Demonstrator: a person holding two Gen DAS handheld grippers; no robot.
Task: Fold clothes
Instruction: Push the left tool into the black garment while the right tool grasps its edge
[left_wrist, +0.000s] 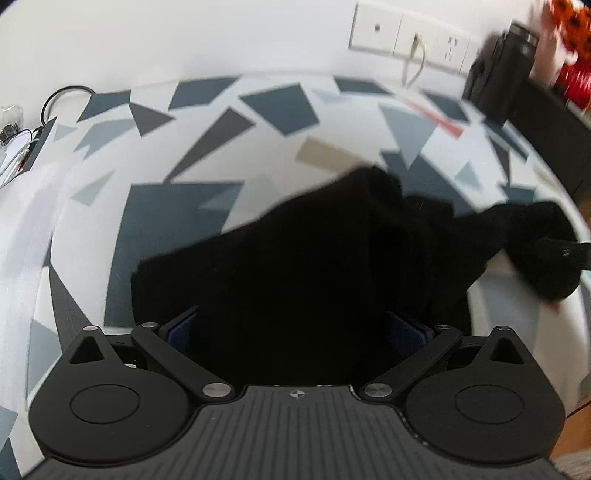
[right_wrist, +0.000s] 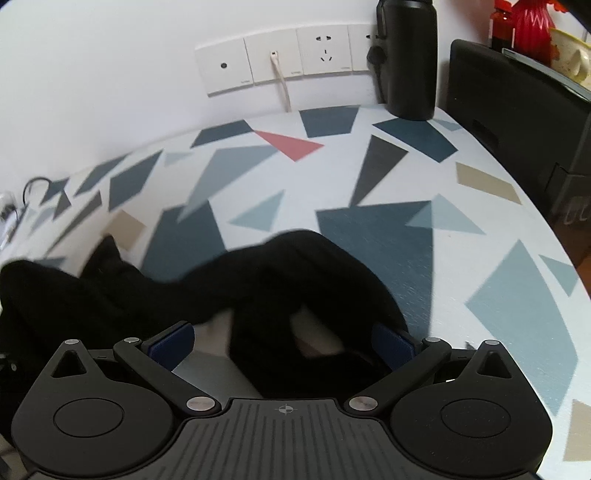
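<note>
Clearly the black garment (left_wrist: 295, 258) is bunched rather than flat, lying on the patterned tabletop (right_wrist: 388, 229) just ahead of both tools and running in between their fingers. The left gripper (left_wrist: 295, 328) has its blue pads spread wide with cloth filling the gap, pinching nothing; the right gripper (right_wrist: 284, 341) is likewise spread, a twisted fold of fabric lying between its pads. The risk, as I judge it, is closing on several layers at once, which would drag the whole heap instead of one edge. A black bottle (right_wrist: 408, 59) stands far ahead of the right tool and could be knocked over by a wide sweep.
</note>
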